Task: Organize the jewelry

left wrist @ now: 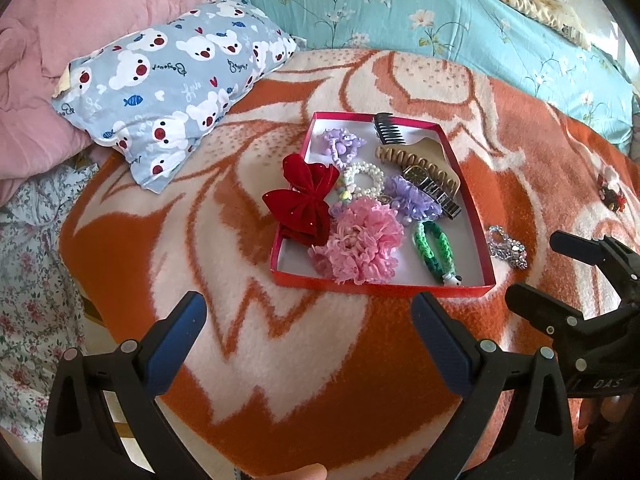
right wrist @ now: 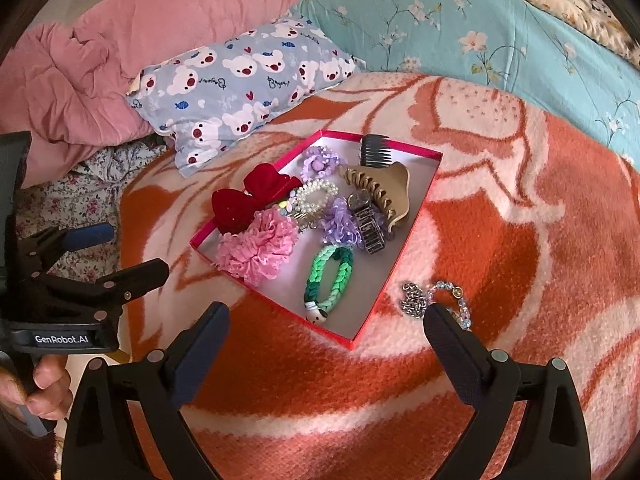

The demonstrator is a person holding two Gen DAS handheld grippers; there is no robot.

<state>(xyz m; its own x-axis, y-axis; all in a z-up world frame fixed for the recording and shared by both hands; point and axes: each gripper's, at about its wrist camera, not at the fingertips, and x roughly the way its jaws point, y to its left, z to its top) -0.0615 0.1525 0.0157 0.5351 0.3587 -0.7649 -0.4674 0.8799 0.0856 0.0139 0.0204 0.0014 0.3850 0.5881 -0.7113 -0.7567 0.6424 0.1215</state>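
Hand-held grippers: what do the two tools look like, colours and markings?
Both are black plastic. The left hand-held gripper has two fingers with dark blue ribbed pads and round silver rivets; its body reads "GenRobot.AI". The right hand-held gripper matches, with letters "DAS" on its body. A bare hand grips the left handle.

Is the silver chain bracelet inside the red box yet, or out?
Out. The silver chain bracelet lies on the blanket just outside the red box.

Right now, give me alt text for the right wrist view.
A shallow red box full of hair ties, clips and a watch sits on an orange and white blanket. A beaded bracelet lies outside it, just ahead of the open right gripper; the left gripper waits alongside.
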